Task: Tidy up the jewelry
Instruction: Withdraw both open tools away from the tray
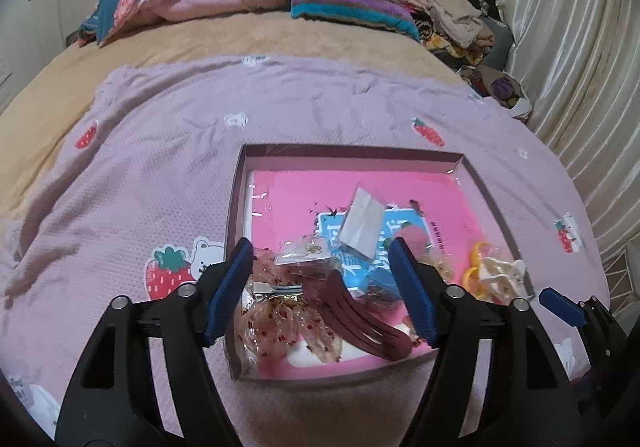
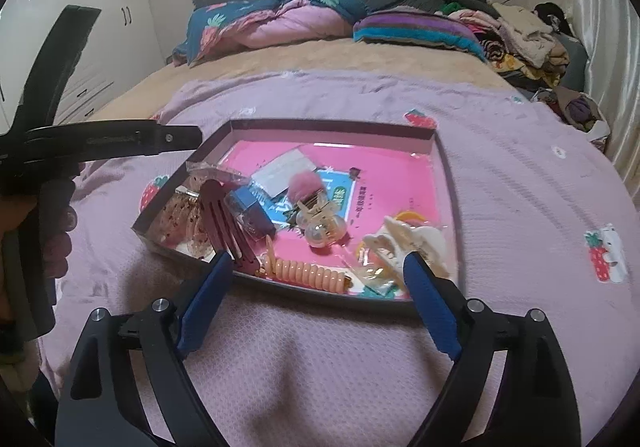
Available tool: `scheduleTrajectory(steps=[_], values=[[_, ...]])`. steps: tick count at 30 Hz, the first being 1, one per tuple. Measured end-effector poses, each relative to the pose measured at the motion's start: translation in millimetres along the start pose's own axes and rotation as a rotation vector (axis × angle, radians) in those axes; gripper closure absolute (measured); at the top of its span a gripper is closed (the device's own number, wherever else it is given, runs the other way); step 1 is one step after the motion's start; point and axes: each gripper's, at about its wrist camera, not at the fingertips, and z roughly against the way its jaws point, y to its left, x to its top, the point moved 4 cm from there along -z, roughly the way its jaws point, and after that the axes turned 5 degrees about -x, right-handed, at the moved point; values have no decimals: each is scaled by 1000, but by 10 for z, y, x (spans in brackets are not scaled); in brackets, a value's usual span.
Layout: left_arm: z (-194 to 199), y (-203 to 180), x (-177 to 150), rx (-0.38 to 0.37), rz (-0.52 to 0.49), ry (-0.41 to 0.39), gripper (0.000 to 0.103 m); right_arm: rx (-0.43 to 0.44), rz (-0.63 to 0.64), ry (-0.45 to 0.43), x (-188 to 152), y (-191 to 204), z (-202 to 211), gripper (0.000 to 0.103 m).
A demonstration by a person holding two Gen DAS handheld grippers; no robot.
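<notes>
Nearest the lens in both views are the blue-padded tongs, and both pairs stand apart with nothing between the pads. Left tongs (image 1: 320, 287) hover over the near left part of the shallow box (image 1: 472, 171), which lies on the lilac strawberry-print bedspread (image 1: 160, 151). Right tongs (image 2: 316, 299) hang just short of the box's near rim, over bare bedspread.

All the jewelry and hair pieces are already inside the box, piled toward its near side: a maroon hair clip (image 1: 352, 311) lying across a sheer speckled bow (image 1: 280, 327), a small clear packet (image 1: 308, 251) behind them, a peach spiral hair tie (image 2: 308, 271) against the near wall, a cream claw clip (image 2: 412, 243) at the near right corner, and a pink pompom clip (image 2: 308, 187) toward the middle.

The main risk, as I judge it, is the clutter. The maroon clip overlaps the bow, so closing on one could drag the other, or tip it over the low wall. The box is light-looking and sits on soft bedding; a sideways nudge from a pad could slide or tilt it. The clear packet is probably slippery, though glare makes its contents hard to read, and a shallow pinch could let it slip out.
</notes>
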Motion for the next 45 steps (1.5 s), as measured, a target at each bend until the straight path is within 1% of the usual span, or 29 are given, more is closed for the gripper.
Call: scheduleTrajectory(steps=[6,14,17,26,31,41,45], values=[[294,-103,-13,-5,-6,-38,25,-5,-39,-44,1,-95,307,11],[733,-218,-214,-5,-12,-89,10,-25,-65,-90,-54,-190,688,7],[864,-264,-348,-12,-17,-98,10,-31,-71,-107,-101,-190,808,6],[1071,-298,-769,12,-13,-110,10,-43,-72,-122,-305,-175,1003,5],[1105,-250,-1005,25,14,-95,10,-62,-46,-116,-438,-146,1023,5],[1104,-260,-1375,65,-4,-93,9,-65,-29,-104,-690,-150,1045,5],[1104,-277,-1459,53,-1,-101,10,-69,-16,-99,-794,-128,1044,4]])
